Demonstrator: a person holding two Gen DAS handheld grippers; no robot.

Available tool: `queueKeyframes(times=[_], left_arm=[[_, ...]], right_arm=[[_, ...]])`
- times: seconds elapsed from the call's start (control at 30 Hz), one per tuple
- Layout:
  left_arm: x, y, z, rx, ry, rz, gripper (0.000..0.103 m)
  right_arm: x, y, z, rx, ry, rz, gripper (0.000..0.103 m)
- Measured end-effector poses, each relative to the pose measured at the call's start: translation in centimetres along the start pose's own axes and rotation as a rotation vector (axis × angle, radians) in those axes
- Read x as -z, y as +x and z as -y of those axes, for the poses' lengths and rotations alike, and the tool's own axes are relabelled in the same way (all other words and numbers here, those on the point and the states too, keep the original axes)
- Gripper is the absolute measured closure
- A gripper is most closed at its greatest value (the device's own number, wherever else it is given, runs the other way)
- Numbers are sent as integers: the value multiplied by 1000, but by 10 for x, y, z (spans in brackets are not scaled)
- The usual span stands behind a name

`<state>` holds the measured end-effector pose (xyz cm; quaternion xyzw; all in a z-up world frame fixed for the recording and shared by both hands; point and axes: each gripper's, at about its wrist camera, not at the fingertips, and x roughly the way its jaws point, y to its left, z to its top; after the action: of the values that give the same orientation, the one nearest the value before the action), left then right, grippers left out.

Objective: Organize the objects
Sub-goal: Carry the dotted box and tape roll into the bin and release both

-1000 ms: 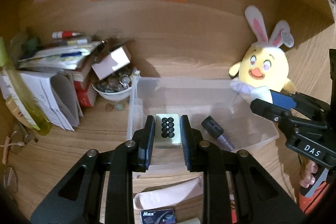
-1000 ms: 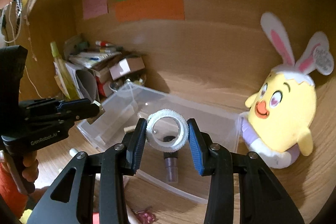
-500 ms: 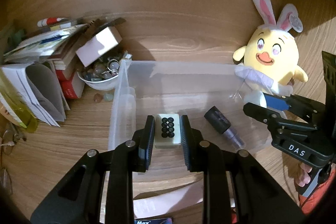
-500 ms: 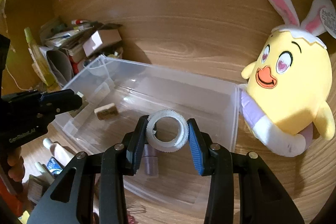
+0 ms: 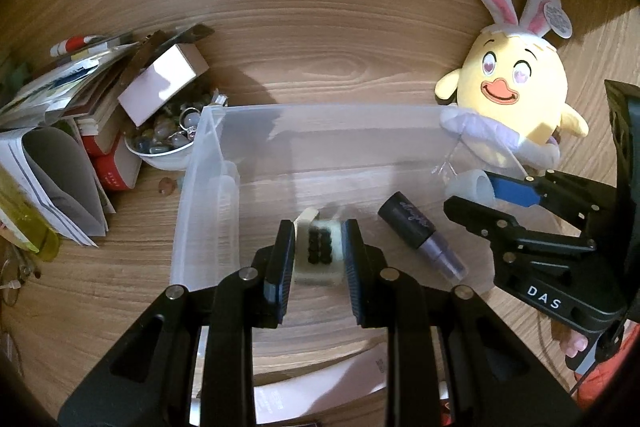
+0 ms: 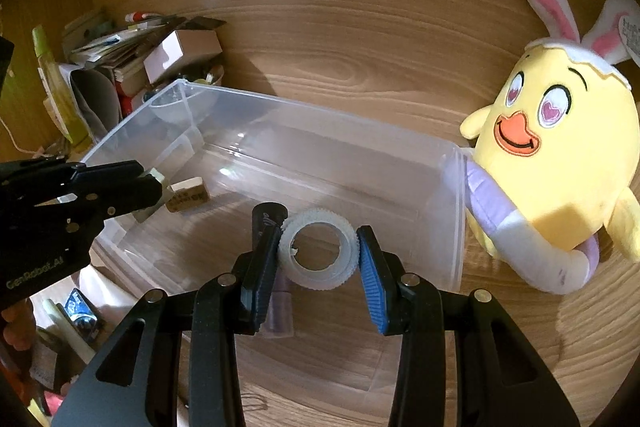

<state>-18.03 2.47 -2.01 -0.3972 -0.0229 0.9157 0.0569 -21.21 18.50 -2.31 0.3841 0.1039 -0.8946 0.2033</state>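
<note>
Both my grippers have sunk toward the clear bin (image 5: 200,187) since a second ago, and it now fills far more of each view. My left gripper (image 5: 318,247) is clamped on a pale tile (image 5: 320,251) with 8 black dots, held inside the bin just above its floor; the tile is blurred, so I cannot tell whether it touches the bottom. My right gripper (image 6: 318,251) pinches a white tape roll (image 6: 318,253) between its pads, hole facing the camera, also over the bin's floor. A dark tube (image 5: 420,235) with a purple end lies on the bin floor between my 2 grippers, partly hidden behind the roll in the right view. A second small tile (image 6: 188,201) lies on the floor near my left gripper. A yellow plush chick (image 6: 560,163) with bunny ears leans against the bin's right end. A bowl (image 5: 160,155) of trinkets and a stack of books (image 5: 60,131) sit just left of the bin.
</note>
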Motion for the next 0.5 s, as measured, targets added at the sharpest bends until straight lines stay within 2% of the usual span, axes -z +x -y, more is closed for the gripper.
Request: queueKeyframes(times=[0.27,0.37,0.47,0.5], left_arm=[[0,-2,-1,3,-8,-7,77],[0,-7,-2,5,-12,1,68],[0,-14,-1,-4,-1,17,61],[0,-17,-1,-7,2,24,56]], right_arm=[[0,-1,-3,11,-7,-3,63],[-1,-5,-6,17,-13,14,54],[-4,-12,-7,19,-17,39,37],[-4,-15,-7,18,-16,47,31]])
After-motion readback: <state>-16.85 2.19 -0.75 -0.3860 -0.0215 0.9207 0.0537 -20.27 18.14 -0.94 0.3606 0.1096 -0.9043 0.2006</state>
